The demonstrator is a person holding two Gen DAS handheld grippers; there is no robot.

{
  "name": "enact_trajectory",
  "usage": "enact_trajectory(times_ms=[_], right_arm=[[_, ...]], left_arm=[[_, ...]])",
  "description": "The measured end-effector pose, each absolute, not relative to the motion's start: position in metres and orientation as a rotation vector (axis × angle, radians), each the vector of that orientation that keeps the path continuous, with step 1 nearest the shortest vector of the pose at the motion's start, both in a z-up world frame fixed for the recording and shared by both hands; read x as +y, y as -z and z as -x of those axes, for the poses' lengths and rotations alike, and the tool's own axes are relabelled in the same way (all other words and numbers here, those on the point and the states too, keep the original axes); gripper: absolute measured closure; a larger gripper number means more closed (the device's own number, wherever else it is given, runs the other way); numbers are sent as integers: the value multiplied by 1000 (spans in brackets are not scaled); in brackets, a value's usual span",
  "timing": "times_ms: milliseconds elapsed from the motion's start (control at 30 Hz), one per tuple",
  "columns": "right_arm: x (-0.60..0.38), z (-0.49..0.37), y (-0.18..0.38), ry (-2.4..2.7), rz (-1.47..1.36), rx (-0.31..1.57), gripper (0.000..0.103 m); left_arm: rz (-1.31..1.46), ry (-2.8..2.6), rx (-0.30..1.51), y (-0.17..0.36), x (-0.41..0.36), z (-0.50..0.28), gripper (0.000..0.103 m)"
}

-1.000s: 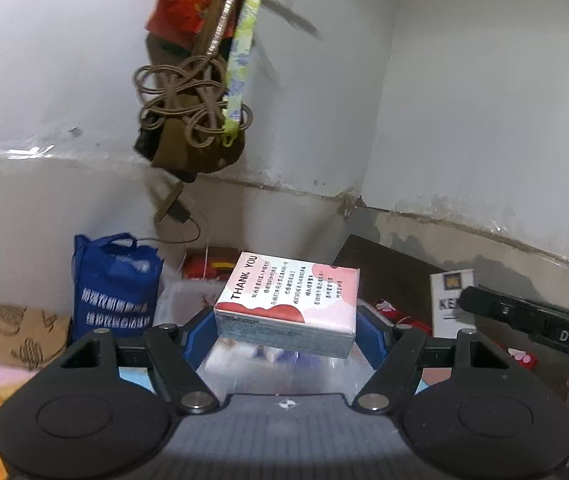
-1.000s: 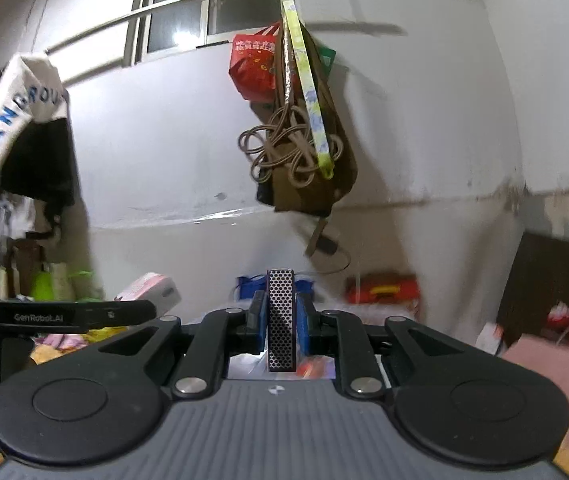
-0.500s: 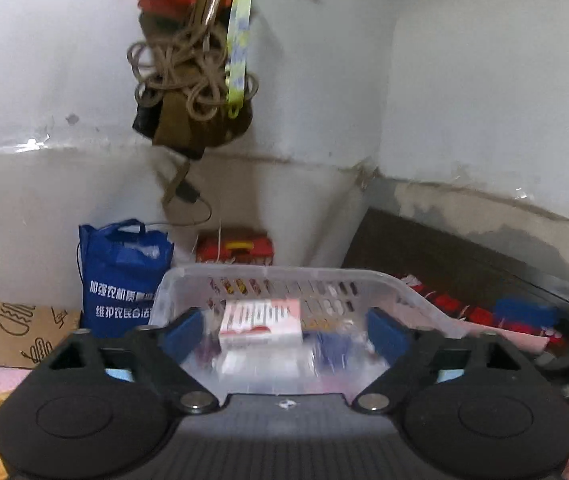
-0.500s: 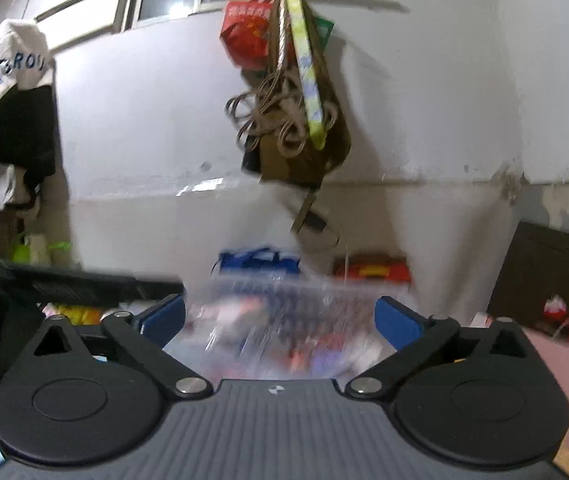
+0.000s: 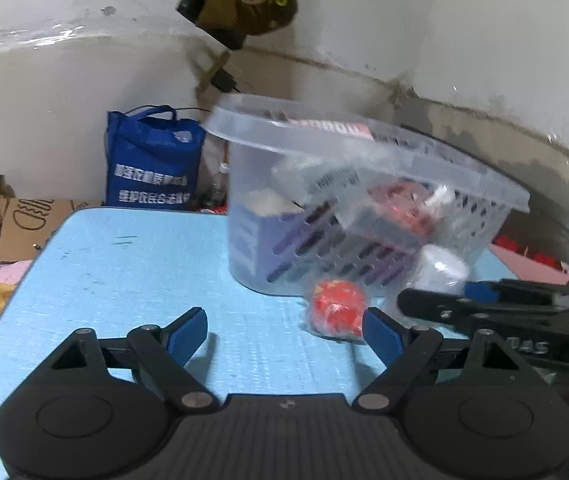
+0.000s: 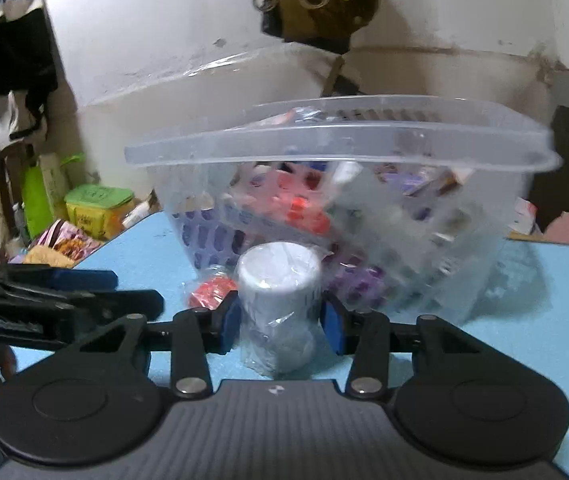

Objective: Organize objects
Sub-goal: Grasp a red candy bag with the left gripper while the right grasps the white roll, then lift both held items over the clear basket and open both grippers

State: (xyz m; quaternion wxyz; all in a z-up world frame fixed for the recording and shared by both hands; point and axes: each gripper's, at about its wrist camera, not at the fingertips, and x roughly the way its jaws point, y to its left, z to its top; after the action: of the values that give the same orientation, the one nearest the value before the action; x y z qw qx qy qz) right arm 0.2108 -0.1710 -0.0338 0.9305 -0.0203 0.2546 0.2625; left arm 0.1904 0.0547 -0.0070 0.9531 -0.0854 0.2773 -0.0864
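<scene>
The right gripper (image 6: 280, 326) has its jaws closing around a white roll (image 6: 280, 296) wrapped in clear plastic, which stands upright on the blue table (image 6: 524, 344); the blue pads sit just beside its sides, though a firm press cannot be told. The left gripper (image 5: 284, 334) has been closing slightly yet stands wide with nothing between its jaws, a red wrapped ball (image 5: 336, 308) lying just beyond its right pad. Behind both stands a clear plastic basket (image 6: 340, 144) filled with packets.

My left gripper (image 5: 284, 330) stood open, jaws just narrowing, nothing between | red wrapped item (image 5: 336, 306) beside right pad | clear basket (image 5: 364, 152) behind on blue table (image 5: 124, 264)
</scene>
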Motion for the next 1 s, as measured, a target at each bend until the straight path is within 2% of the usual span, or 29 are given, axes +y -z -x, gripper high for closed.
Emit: enact_trajectory(times_ms=[300, 333, 400, 433, 467, 667, 1000], right_arm=[[-218, -182, 24, -488, -12, 462, 57], [-218, -183, 26, -486, -14, 465, 57], [-218, -185, 29, -487, -11, 472, 57], [-219, -184, 31, -486, -11, 473, 57], [-219, -185, 31, -488, -16, 476, 57], [-220, -182, 30, -488, -17, 457, 57], [-221, -177, 30, -476, -9, 418, 57]], left_arm=[[122, 173, 614, 18, 14, -213, 16], [125, 169, 617, 17, 13, -213, 19], [125, 162, 627, 18, 10, -215, 35], [117, 153, 625, 17, 9, -214, 53], [109, 146, 615, 16, 9, -212, 56], [104, 153, 554, 13, 21, -192, 58], [283, 295, 426, 13, 60, -156, 58]])
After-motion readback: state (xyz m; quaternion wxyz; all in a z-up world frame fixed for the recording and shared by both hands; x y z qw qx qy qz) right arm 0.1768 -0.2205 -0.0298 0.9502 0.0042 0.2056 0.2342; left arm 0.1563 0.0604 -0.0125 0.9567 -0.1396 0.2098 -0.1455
